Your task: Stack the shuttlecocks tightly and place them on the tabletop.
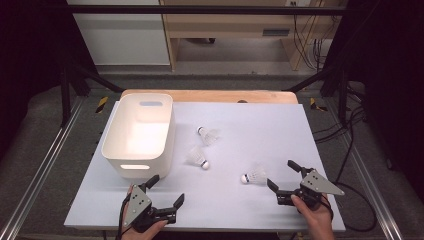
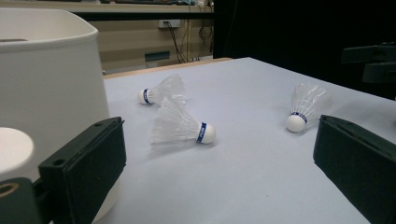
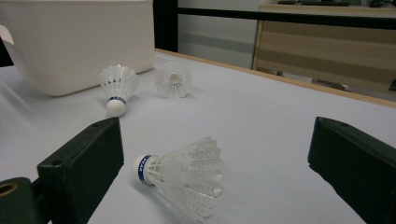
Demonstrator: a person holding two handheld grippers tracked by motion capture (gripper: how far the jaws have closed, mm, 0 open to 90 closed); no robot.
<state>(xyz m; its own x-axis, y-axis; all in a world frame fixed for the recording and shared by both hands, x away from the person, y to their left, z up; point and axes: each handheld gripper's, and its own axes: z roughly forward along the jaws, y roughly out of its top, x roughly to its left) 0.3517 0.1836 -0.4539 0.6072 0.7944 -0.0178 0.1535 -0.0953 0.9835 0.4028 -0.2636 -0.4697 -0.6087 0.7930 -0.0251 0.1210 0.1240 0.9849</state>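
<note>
Three white shuttlecocks lie on the pale table. One [image 1: 207,135] [image 2: 163,91] [image 3: 173,80] is farthest back, another [image 1: 197,157] [image 2: 180,128] [image 3: 118,86] lies beside the white bin [image 1: 112,135] [image 2: 46,74] [image 3: 79,42], and the third [image 1: 254,176] [image 2: 306,105] [image 3: 182,175] is at the right. My right gripper [image 1: 281,174] [image 3: 215,140] is open, its jaws just short of that third shuttlecock on either side. My left gripper [image 1: 166,190] [image 2: 219,158] stands open near the front edge by the bin's near corner, holding nothing.
The bin stands at the table's back left and looks empty from above. A wooden strip [image 1: 210,95] edges the table's far side. Black frame struts [image 1: 75,75] and cables [image 1: 350,150] flank the table. Bare tabletop [image 1: 260,125] lies right of the shuttlecocks.
</note>
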